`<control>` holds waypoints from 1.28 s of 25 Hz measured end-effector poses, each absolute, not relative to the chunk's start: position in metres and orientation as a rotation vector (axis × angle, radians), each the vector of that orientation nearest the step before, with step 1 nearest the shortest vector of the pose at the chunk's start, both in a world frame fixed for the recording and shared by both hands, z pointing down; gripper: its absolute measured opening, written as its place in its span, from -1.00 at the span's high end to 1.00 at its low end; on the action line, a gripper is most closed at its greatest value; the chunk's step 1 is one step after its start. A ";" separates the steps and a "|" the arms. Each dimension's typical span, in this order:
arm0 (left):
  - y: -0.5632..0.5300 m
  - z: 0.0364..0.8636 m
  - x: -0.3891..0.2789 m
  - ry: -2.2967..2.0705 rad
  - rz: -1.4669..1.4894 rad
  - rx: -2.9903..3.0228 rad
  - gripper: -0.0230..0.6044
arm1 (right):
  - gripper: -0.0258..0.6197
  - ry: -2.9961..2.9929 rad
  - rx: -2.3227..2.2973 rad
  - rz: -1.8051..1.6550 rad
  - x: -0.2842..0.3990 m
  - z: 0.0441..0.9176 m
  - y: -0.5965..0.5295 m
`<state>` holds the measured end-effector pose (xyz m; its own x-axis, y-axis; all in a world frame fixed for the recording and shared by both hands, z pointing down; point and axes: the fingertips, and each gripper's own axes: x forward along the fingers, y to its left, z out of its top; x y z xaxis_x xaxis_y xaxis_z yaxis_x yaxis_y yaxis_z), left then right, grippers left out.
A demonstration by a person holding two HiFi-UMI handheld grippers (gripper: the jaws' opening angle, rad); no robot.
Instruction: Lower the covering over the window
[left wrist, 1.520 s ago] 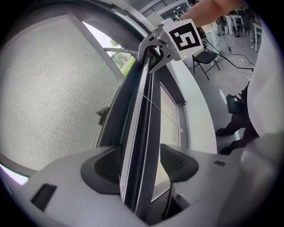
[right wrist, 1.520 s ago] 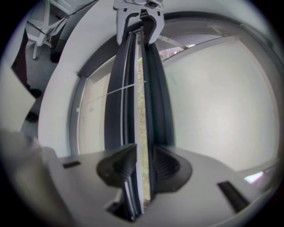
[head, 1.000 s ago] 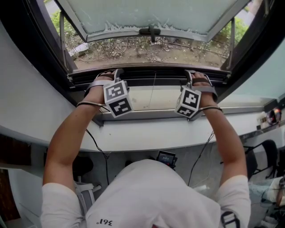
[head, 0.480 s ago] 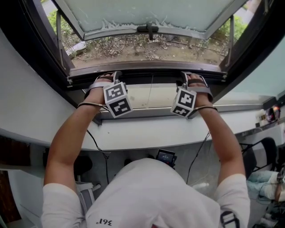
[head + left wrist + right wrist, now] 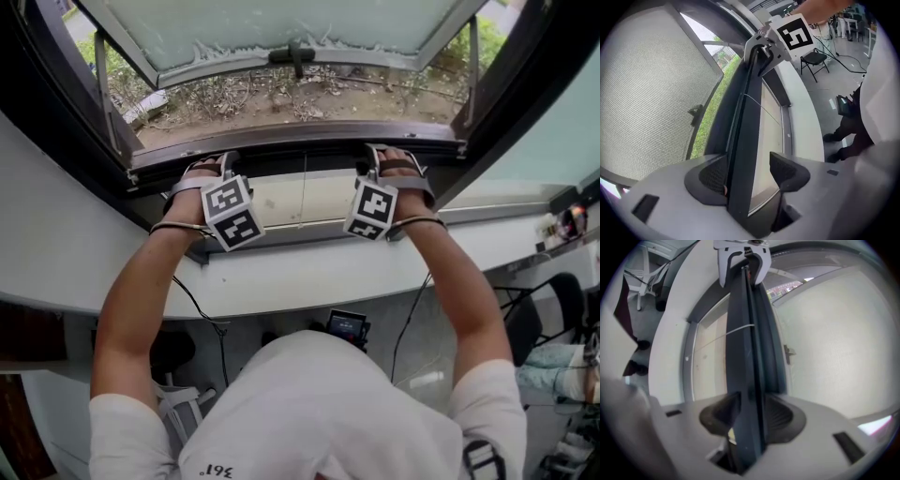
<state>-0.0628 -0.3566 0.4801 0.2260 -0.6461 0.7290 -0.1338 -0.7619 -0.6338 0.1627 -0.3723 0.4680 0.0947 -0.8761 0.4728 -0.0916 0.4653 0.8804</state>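
Head view: right gripper [image 5: 373,153] pinches dark bar [image 5: 300,161], left gripper [image 5: 218,161] gapes round it, over white sill [image 5: 309,274].

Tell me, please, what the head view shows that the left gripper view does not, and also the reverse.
Only the head view: the left forearm, and the left claw seen from above with its marker cube.
Only the left gripper view: the left claw's jaws astride the bar, with one pad touching it and the other clear of it.
Both: the bar, the right claw at that same bar, the propped-out sash and the white ledge.
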 end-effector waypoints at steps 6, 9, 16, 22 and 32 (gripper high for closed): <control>-0.354 0.485 -0.062 0.723 -1.550 -2.063 0.05 | 0.41 -1.385 0.958 -0.707 0.162 0.475 -0.370; -0.354 0.487 -0.062 0.725 -1.544 -2.063 0.05 | 0.41 -1.386 0.969 -0.713 0.162 0.478 -0.369; -0.358 0.485 -0.061 0.744 -1.500 -2.071 0.05 | 0.41 -1.341 1.028 -0.750 0.163 0.477 -0.374; -0.363 0.484 -0.058 0.760 -1.477 -2.089 0.05 | 0.57 -1.323 1.057 -0.799 0.167 0.469 -0.381; -0.366 0.476 -0.055 0.855 -1.289 -2.104 0.06 | 0.53 -1.366 1.099 -0.822 0.167 0.466 -0.380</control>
<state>-0.0551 -0.3659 0.4758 0.3464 -0.7409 0.5754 -0.2418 -0.6631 -0.7084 0.1667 -0.3796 0.4664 0.0801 -0.9399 0.3320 -0.1466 0.3183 0.9366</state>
